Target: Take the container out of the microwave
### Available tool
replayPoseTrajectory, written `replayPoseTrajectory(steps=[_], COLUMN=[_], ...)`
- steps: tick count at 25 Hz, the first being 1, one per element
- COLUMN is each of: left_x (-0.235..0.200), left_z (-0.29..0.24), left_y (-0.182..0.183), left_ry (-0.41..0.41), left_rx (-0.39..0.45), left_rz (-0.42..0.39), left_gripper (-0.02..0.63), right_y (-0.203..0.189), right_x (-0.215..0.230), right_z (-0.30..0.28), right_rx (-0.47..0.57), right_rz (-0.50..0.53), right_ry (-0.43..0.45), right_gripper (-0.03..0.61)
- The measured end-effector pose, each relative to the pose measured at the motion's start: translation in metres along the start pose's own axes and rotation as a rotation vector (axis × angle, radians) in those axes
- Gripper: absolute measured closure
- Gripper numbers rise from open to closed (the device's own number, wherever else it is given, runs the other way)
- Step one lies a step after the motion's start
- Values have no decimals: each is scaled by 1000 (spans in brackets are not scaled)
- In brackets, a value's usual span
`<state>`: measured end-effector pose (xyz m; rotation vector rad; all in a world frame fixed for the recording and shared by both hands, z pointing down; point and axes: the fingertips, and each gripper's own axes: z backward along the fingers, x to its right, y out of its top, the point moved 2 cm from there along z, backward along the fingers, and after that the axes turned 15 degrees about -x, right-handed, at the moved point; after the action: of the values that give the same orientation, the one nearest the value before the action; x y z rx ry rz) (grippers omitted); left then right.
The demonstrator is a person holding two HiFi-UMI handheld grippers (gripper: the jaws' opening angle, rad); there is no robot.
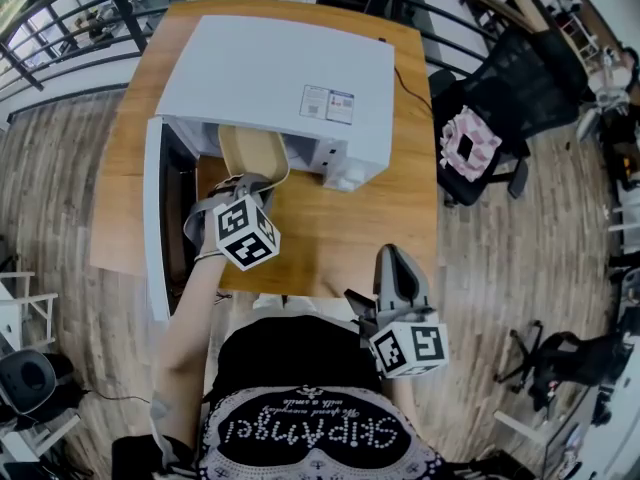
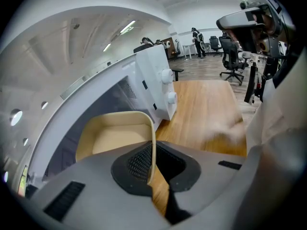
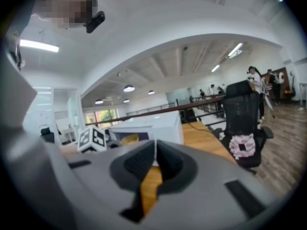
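A cream plastic container (image 1: 253, 153) juts halfway out of the white microwave (image 1: 275, 73), whose door (image 1: 153, 218) hangs open to the left. My left gripper (image 1: 245, 180) is shut on the container's near rim. In the left gripper view that thin rim runs down between the pads of the left gripper (image 2: 152, 169), with the container (image 2: 117, 133) tilted ahead and the microwave (image 2: 153, 80) behind it. My right gripper (image 1: 392, 258) hovers over the table's near edge, shut on nothing. The right gripper (image 3: 154, 164) looks toward the microwave (image 3: 153, 126).
The wooden table (image 1: 360, 228) has bare surface in front of and to the right of the microwave. A black office chair (image 1: 500, 108) with a pink-and-white cushion (image 1: 467, 140) stands at the table's right. The open door blocks the left side.
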<state>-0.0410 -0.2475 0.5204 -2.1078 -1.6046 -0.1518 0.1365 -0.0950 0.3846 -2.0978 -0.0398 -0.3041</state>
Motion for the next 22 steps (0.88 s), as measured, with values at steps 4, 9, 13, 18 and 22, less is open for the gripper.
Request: replayPoseTrajectory(steps=[4,9,13,18,22], left_x=[15,35,50,67,74], left_z=[14,34,54,80,101], left_y=[1,-2,-8,-12,-12], left_ry=[-10,-19,-25,-25,-20], left_rx=[13,23,27,37,44], left_rz=[9,11,22,8,-22], left_gripper=[578,578,578,578,578], right_y=[0,-2,-2,-1,4], right_x=[-6,-12,-17,-21,-23], right_z=[0,1,6,9,12], right_rx=[1,3,8,17,29], right_rz=[11,27,36,47,56], right_ry=[15,37,49,59,63], right_gripper=[543,543,543,543,543])
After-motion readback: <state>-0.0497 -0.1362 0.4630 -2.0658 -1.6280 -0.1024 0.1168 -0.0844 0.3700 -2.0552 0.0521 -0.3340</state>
